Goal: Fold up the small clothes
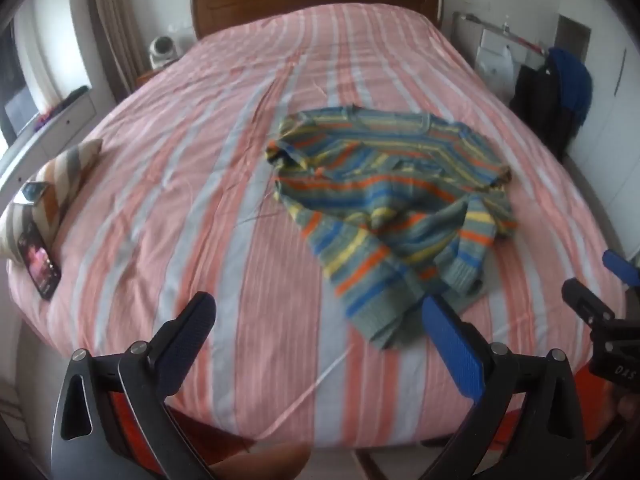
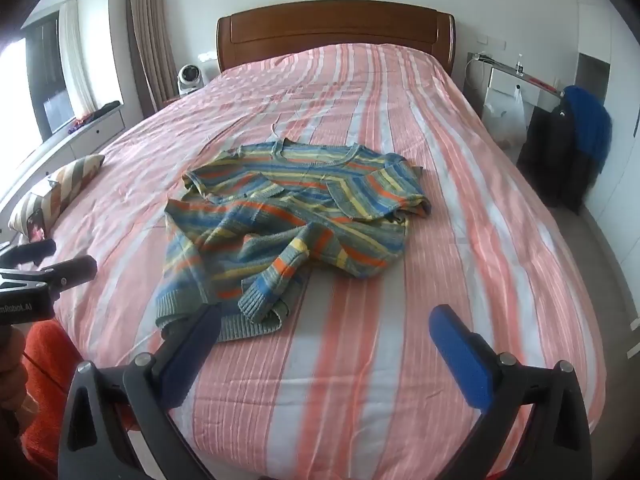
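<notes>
I hover both my left gripper (image 1: 320, 332) and right gripper (image 2: 328, 332), jaws spread wide and empty, over the crumpled striped sweater (image 2: 288, 224) on the bed (image 2: 460, 240) (nothing folded yet), so I'd judge flattening comes next.

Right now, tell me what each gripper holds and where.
Nothing. Left gripper and right gripper are open above the bed, short of the sweater.

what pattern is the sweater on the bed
The sweater has grey-green, blue, yellow and orange stripes, clearest in the right wrist view.
</notes>
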The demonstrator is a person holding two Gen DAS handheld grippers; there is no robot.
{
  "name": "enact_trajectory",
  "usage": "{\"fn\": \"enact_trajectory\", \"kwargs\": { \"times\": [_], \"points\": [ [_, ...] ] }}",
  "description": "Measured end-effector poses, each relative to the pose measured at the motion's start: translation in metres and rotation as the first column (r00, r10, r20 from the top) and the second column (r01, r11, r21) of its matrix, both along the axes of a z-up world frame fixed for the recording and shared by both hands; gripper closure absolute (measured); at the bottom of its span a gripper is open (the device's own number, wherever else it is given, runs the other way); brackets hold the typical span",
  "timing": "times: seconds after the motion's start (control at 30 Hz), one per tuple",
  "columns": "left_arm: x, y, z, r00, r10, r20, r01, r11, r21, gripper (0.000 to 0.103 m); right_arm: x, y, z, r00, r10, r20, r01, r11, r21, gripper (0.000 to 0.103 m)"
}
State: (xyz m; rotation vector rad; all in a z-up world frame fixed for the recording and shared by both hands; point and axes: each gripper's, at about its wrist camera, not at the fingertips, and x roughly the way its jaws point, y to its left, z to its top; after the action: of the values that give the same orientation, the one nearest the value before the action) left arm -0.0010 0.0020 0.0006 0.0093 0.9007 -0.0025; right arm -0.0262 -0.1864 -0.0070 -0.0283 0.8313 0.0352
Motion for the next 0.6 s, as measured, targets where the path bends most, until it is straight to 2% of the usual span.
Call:
{"fn": "enact_trajectory", "kwargs": {
  "times": [0.1,0.13,0.17,0.3,0.37,0.6],
  "points": [
    [-0.005,0.004,0.003,0.999,0.019,0.037,-0.018,0.999,-0.034,0.000,-0.002,-0.003,0.002,1.000,-0.004,-0.009,0.004,1.000,0.013,0.000],
    [-0.002,0.007,-0.002,1.000,-0.009,0.002,0.010,0.999,-0.033,0.000,0.000,-0.004,-0.006,1.000,-0.006,-0.025,0.006,1.000,0.006,0.000],
    [-0.004,0.006,-0.003,1.000,-0.015,0.000,0.015,0.999,-0.028,0.000,0.003,-0.001,-0.007,0.999,-0.011,-0.044,0.010,1.000,-0.009,0.000],
    [-0.012,0.004,-0.010,0.999,-0.049,-0.021,0.049,0.998,-0.026,0.000,-0.009,0.010,-0.004,1.000,-0.013,-0.022,0.012,0.999,-0.031,0.000],
    [-0.012,-0.006,-0.009,0.998,-0.050,-0.032,0.050,0.999,0.003,0.000,-0.010,0.011,-0.001,1.000,-0.014,-0.027,0.013,1.000,-0.022,0.000],
    [-0.010,-0.005,-0.010,0.999,-0.024,-0.042,0.025,1.000,0.016,0.000,-0.012,0.017,-0.004,0.999,-0.024,-0.025,0.023,0.999,-0.040,0.000]
  ]
}}
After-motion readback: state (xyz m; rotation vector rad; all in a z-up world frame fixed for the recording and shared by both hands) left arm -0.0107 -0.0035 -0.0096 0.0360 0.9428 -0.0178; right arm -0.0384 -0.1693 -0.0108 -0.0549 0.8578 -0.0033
